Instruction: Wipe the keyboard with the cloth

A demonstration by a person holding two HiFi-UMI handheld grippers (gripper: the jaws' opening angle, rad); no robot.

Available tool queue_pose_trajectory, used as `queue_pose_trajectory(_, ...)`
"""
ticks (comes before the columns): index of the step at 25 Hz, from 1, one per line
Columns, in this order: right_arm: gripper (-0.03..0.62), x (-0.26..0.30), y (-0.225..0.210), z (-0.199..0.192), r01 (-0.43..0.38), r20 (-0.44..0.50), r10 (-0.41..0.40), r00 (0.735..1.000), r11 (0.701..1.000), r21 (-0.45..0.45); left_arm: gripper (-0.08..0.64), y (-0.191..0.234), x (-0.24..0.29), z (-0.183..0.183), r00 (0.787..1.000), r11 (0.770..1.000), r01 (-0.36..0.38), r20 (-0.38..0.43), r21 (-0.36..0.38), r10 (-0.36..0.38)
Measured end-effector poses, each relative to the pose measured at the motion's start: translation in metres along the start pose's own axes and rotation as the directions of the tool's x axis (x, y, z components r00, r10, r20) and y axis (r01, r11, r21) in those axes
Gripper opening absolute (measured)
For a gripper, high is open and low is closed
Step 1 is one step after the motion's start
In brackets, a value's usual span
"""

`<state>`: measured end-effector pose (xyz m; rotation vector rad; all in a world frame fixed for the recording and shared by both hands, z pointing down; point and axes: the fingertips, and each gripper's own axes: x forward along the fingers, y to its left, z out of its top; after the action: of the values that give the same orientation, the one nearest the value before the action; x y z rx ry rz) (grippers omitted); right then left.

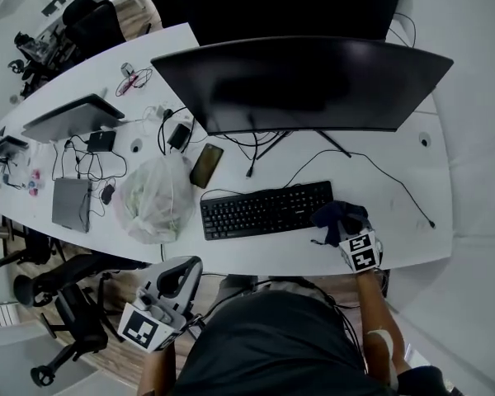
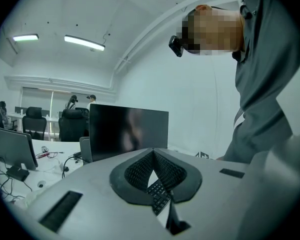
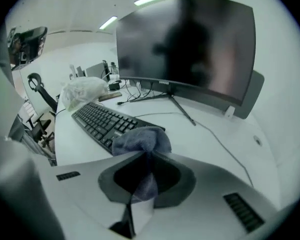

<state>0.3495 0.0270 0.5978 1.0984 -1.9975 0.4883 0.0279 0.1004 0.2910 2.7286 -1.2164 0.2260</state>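
Our right claw (image 3: 149, 159) pinches the cloth (image 3: 140, 140) at the right end of the keyboard (image 1: 266, 209). Our left claw (image 2: 153, 153), well in front of the keyboard, is closed and empty. Rubbing could push the loose keyboard away.

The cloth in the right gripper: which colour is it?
The cloth is blue-grey; right gripper view.

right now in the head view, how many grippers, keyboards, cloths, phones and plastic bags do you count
grippers: 2, the left gripper and the right gripper
keyboard: 1
cloth: 1
phone: 1
plastic bag: 1
total: 6
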Motion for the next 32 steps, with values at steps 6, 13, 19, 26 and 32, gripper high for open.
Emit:
queue_pose_trajectory(6, 0.04, 0.07, 0.012, 0.032, 0.028, 0.021, -0.025, 0.999, 0.987, -0.16, 0.003, -0.007, 0.005, -0.001, 1.0, 1.0, 0.003, -0.019, -0.018, -0.003)
queue_pose_trajectory(13, 0.04, 0.078, 0.038, 0.036, -0.047, 0.044, 0.054, 0.998, 0.988, -0.147, 0.003, -0.011, 0.006, 0.011, 1.0, 1.0, 0.029, -0.005, -0.005, -0.029)
queue_pose_trajectory(19, 0.04, 0.075, 0.025, 0.034, 0.028, 0.026, -0.024, 0.999, 0.991, -0.132, 0.003, -0.004, 0.0, -0.003, 1.0, 1.0, 0.004, -0.016, -0.022, -0.004)
queue_pose_trajectory(26, 0.04, 0.067, 0.01, 0.016, 0.005, -0.015, -0.006, 1.0, 0.998, -0.067, 0.004, -0.002, -0.003, -0.003, 0.999, 0.999, 0.008, -0.046, -0.038, -0.01)
queue_pose_trajectory(32, 0.04, 0.065, 0.061, 0.024, -0.068, 0.013, 0.071, 0.997, 0.985, -0.158, 0.004, 0.0, 0.004, 0.005, 1.0, 0.999, 0.025, 0.004, -0.034, -0.025)
